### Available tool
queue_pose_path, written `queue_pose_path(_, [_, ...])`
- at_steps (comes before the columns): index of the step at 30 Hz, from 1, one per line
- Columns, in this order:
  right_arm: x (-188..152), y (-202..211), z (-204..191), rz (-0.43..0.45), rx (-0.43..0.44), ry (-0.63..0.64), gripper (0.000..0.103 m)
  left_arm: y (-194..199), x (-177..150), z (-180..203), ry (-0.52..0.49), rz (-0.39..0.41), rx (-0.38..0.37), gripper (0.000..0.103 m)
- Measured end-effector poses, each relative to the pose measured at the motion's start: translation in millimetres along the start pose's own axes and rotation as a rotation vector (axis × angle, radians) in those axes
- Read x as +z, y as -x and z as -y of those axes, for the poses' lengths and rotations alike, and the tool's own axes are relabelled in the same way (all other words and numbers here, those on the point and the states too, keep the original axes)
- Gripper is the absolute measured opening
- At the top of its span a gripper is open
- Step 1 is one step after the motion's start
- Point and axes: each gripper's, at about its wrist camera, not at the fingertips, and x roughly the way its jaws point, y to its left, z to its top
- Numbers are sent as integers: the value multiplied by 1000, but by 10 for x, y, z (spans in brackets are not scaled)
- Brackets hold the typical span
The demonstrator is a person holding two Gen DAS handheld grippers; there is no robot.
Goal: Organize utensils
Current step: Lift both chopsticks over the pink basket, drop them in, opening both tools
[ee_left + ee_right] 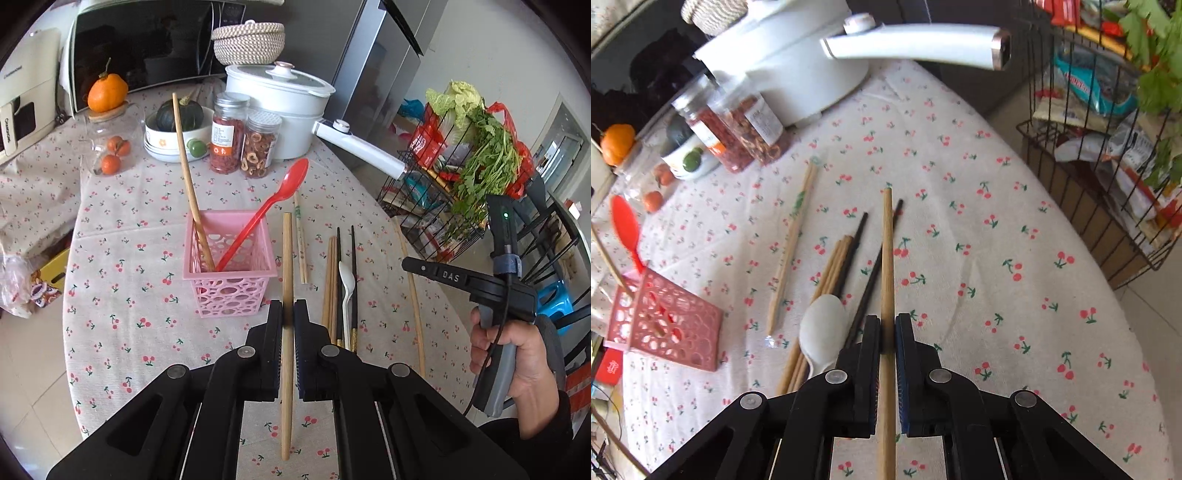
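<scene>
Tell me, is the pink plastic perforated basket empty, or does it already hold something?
Not empty. The pink plastic perforated basket stands upright and holds a red plastic spoon and a long wooden stick, both leaning out of its top.

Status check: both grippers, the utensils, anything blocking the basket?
Left gripper shut on a wooden stick. Right gripper shut on another stick. Pink basket top unblocked.

pink basket [229,258], red spoon [280,199], cherry-print tablecloth [129,206]
</scene>
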Motion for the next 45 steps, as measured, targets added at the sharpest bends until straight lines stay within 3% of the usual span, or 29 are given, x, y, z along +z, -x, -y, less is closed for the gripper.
queue_pose_path(12, [-150,1115,-308,381,142,9,6,840,113,138,-15,287,54,6])
queue_pose_path(16, [-122,1263,-450,497,183,23,6,1152,184,114,-1,444,77,6])
queue_pose_path(21, [-114,1225,-702,556,232,35,6,1374,181,47,8,684,124,6])
queue_pose_path(23, [-121,1200,-814,582,246,45,6,1352,183,29,-13,741,141,6])
queue_pose_path(29, [-138,1115,-1176,664,223,78,6,910,309,-183,-13,697,110,6])
queue_pose_path(33, [-130,1073,-1397,700,207,96,6,554,421,-377,-2,613,83,6])
queue_pose_path(38, [-123,1011,-1580,731,179,88,6,113,546,-585,18,462,-31,7])
queue_pose_path(40, [-116,970,-1620,730,169,77,6,29,555,-620,37,419,-26,9])
queue_pose_path(42, [-112,919,-1637,725,162,62,6,36,554,-635,45,393,-2,20])
queue_pose_path(44, [-110,865,-1656,714,155,48,6,105,519,-656,62,383,9,55])
queue_pose_path(45, [-109,843,-1669,714,149,43,6,148,488,-683,81,376,18,61])
